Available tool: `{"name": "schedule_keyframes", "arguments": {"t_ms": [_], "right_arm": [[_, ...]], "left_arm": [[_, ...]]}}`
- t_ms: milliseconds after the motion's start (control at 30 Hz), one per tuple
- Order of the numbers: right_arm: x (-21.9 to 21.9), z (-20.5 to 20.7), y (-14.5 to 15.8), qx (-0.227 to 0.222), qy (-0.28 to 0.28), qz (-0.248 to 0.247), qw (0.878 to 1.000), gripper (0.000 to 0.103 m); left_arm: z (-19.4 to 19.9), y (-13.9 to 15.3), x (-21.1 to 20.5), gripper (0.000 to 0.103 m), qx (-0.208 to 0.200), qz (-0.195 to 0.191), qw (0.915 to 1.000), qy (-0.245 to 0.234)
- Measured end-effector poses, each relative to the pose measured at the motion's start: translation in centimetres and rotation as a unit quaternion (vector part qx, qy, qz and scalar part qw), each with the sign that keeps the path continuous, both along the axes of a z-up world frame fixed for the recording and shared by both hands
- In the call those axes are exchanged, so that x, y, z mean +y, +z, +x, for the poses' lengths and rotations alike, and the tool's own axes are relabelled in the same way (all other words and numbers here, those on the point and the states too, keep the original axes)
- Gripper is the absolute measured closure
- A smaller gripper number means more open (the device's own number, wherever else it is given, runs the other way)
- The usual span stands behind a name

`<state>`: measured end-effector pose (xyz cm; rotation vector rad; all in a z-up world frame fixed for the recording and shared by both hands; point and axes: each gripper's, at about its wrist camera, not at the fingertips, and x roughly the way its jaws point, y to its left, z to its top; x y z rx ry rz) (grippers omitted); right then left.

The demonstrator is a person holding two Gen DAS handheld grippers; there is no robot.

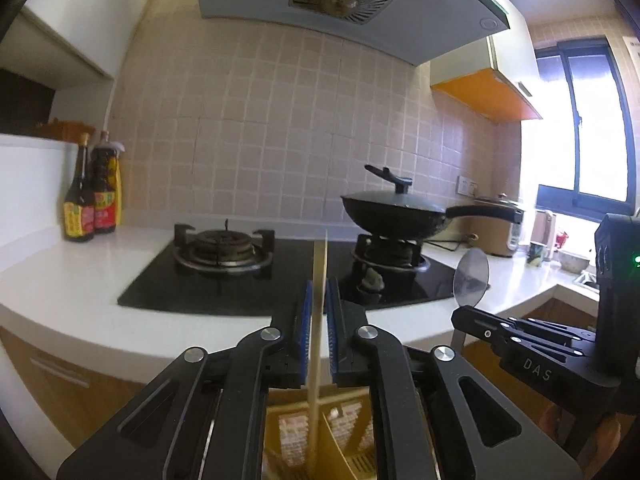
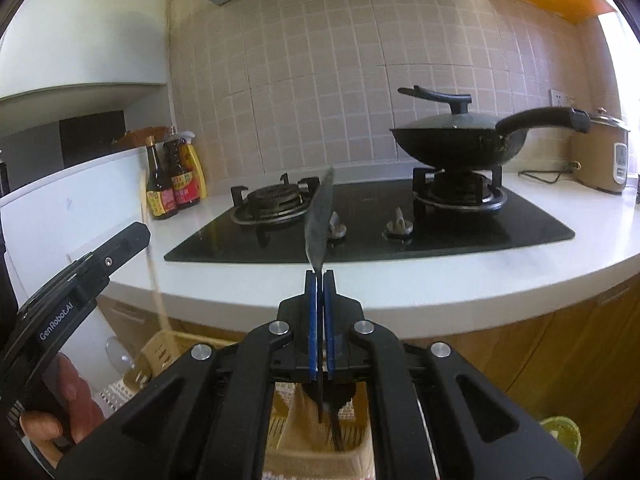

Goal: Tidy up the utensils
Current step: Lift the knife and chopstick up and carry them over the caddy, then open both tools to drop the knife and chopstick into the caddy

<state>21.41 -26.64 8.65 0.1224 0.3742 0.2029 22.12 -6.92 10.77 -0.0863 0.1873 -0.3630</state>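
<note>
Both black two-finger grippers clamp utensils upright before the white curved countertop [image 2: 440, 280].

Black glass hob [image 1: 280, 272] lies at twelve o'clock, lidded black wok [image 2: 452, 140] at two. Left gripper [image 1: 319, 308] pinches pale wooden chopsticks [image 1: 320, 280]; right gripper [image 2: 320, 300] grips a steel spoon [image 2: 319, 224], both above the yellow slotted utensil basket [image 2: 280, 432] at six.

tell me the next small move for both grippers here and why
Probably lower both a little. The left gripper is shut on a chopstick, the right gripper on a spoon, both upright with lower ends over the slotted yellow utensil basket. Lowering seats them before release.
</note>
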Motion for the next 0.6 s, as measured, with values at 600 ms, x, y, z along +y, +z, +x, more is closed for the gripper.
{"name": "schedule_keyframes", "arguments": {"t_ms": [600], "right_arm": [[0.3, -11.2, 1.8, 0.060, 0.016, 0.012, 0.998, 0.070]], "left_arm": [[-10.3, 2.1, 4.9, 0.058, 0.040, -0.007, 0.9984, -0.038]]}}
